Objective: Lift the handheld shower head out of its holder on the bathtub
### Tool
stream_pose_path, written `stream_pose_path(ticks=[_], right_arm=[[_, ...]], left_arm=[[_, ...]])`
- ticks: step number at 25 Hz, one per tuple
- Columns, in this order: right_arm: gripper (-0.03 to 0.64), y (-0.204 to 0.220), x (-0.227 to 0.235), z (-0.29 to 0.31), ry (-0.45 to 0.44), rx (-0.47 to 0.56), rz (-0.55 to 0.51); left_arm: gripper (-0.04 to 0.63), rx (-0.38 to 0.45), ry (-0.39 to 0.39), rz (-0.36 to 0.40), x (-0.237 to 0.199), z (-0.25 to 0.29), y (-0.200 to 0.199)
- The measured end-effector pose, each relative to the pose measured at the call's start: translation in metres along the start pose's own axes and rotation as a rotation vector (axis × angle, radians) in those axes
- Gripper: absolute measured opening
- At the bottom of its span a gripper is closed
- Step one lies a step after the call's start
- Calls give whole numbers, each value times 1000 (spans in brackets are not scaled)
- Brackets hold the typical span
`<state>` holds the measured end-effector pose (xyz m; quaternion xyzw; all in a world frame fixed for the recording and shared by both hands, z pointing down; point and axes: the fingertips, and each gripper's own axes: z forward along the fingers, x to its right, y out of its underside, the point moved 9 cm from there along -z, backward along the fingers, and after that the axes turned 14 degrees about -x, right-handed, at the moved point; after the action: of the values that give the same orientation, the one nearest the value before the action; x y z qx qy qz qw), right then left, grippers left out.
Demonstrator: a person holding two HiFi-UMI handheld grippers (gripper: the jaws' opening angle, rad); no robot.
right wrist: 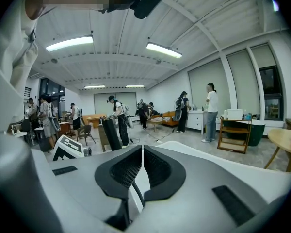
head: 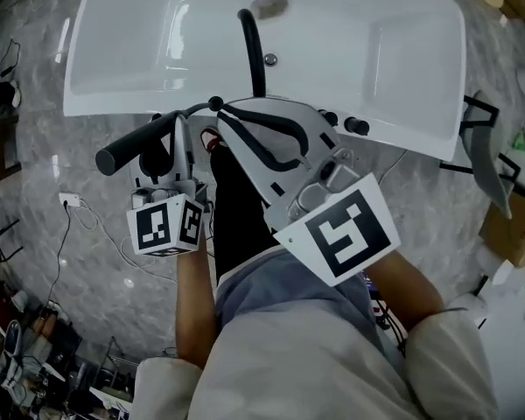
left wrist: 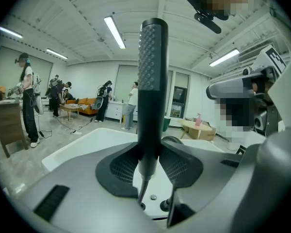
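Note:
The handheld shower head (head: pixel 140 145) is a black, studded bar. It lies slanted over the near rim of the white bathtub (head: pixel 402 51), and my left gripper (head: pixel 178 132) is shut on it. In the left gripper view the shower head (left wrist: pixel 152 81) stands upright between the pads (left wrist: pixel 121 168), with its hose (left wrist: pixel 141 193) hanging below. The black hose (head: pixel 255 51) arches back over the tub. My right gripper (head: pixel 220 112) sits just right of the left one, shut, with nothing seen between its pads (right wrist: pixel 157 166); a hose strand (right wrist: pixel 136 194) passes under them.
Black tap knobs (head: pixel 357 126) stand on the tub's near rim, right of the grippers. A grey stand (head: pixel 486 151) and a cardboard box (head: pixel 514 226) are on the floor at right. Cables and a socket strip (head: pixel 70 201) lie at left. Several people (left wrist: pixel 28 101) stand across the room.

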<state>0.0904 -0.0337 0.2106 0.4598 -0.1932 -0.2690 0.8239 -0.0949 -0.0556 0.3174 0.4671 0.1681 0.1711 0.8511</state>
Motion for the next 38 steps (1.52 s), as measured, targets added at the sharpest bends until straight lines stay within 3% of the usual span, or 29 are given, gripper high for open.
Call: stream_pose_path(ticks=[13,22,32,38], right_arm=[[21,-32,-6,-32,-35,64,-55],[21,-33,-10,-62,-99,65,-71],[21,-29,-29,-83,-78,48,-86],[20,-27,-52,-96,-94,67,-84]], left_arm=[[140,39,27,-1,14,-32,-38],[140,59,47,8,39,-62,-51],[140,109,61,41,51,-102,-66],[140,130,92,4,65,-120,-60]])
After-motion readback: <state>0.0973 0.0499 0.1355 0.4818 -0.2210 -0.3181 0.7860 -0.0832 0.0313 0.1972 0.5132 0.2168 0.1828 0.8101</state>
